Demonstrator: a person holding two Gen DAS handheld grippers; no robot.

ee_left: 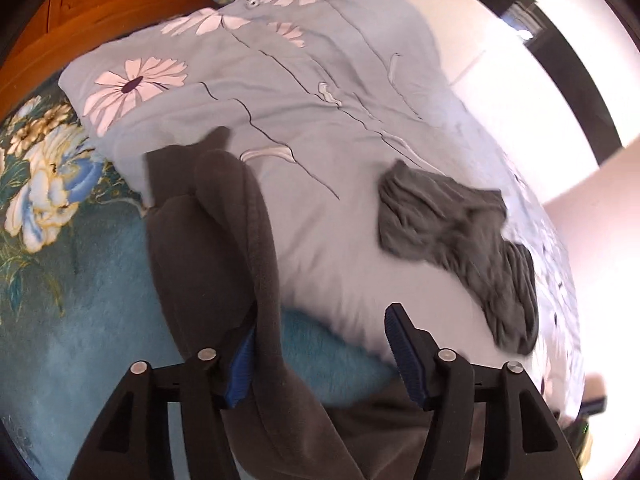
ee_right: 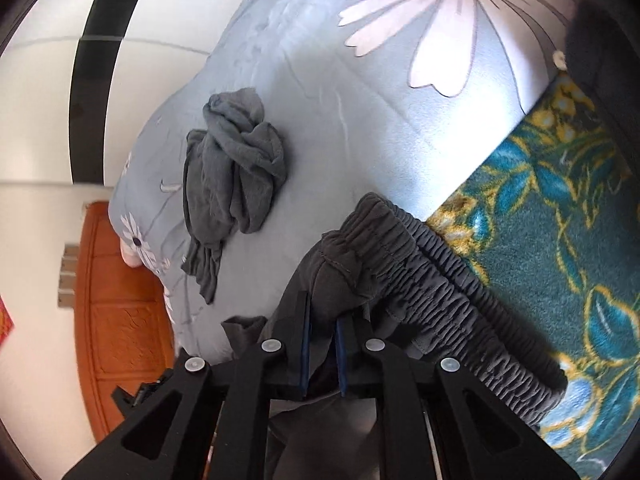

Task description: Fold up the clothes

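Left wrist view: the left gripper stands with its jaws wide apart. A dark charcoal fleece garment runs up from the bottom of the frame past the inner face of the left blue-ribbed finger pad; the right pad stands clear of it, so the cloth is draped against one finger and not pinched. The garment lies partly on a teal plush blanket with a cream and blue flower pattern and partly on a pale blue quilt printed with white daisies. A crumpled mid-grey ribbed garment lies loose on the quilt, well apart from the charcoal one and to the right of the gripper. An orange wooden headboard borders the quilt at upper left.

Right wrist view: the right gripper has its jaws drawn close together, with dark fabric bunched between and over the fingertips; it is clamped on the dark grey trousers with a gathered elastic waistband. The waistband extends from the gripper toward the lower right, lying along the seam between the quilt and the teal blanket. The mid-grey crumpled garment sits alone on the quilt, to the upper left of the gripper and not touching the trousers. An orange wooden panel shows at lower left.

No containers appear in either view; all clothing rests directly on the bedding.
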